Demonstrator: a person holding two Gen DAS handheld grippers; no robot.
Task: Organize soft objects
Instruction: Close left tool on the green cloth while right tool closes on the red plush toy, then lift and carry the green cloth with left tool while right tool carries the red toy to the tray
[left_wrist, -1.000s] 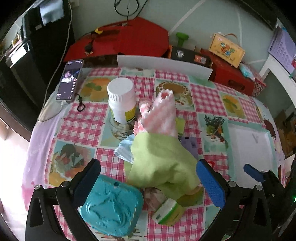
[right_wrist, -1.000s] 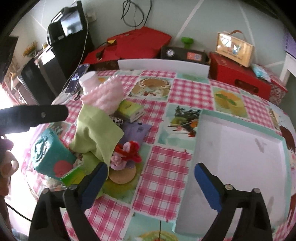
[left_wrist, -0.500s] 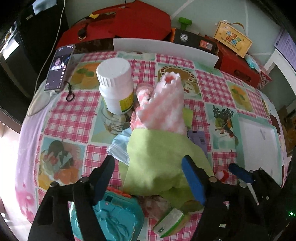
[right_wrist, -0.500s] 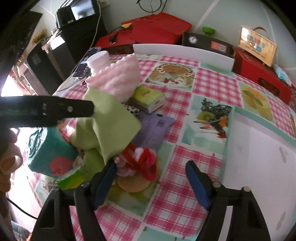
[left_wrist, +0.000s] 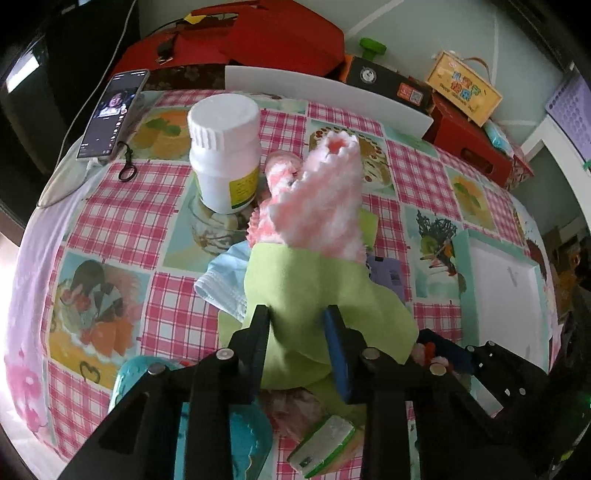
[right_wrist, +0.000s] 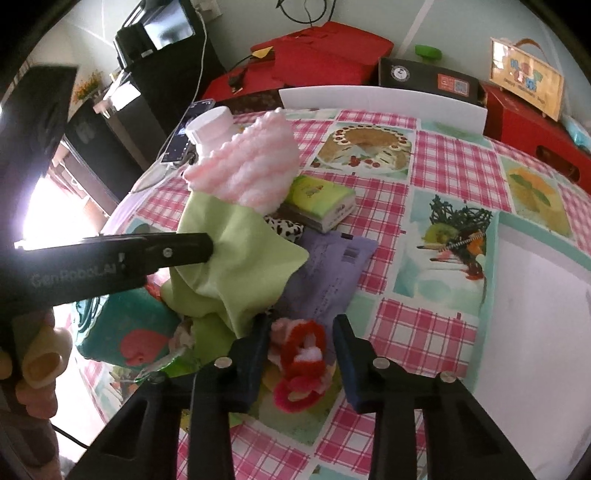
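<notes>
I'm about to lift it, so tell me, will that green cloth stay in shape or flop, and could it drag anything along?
The green cloth will probably flop: it lies in soft folds, bunched between the left gripper fingers. It looks thin, so likely light. It overlaps the fluffy pink cloth and a blue face mask, so lifting may tug those.

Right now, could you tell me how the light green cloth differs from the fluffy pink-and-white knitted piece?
The light green cloth is smooth and plain; the fluffy pink-and-white knitted piece is nubbly and mottled. The cloth is pinched in the left gripper; the knitted piece is ungripped, poking out behind it. Both are soft and share one pile.
</notes>
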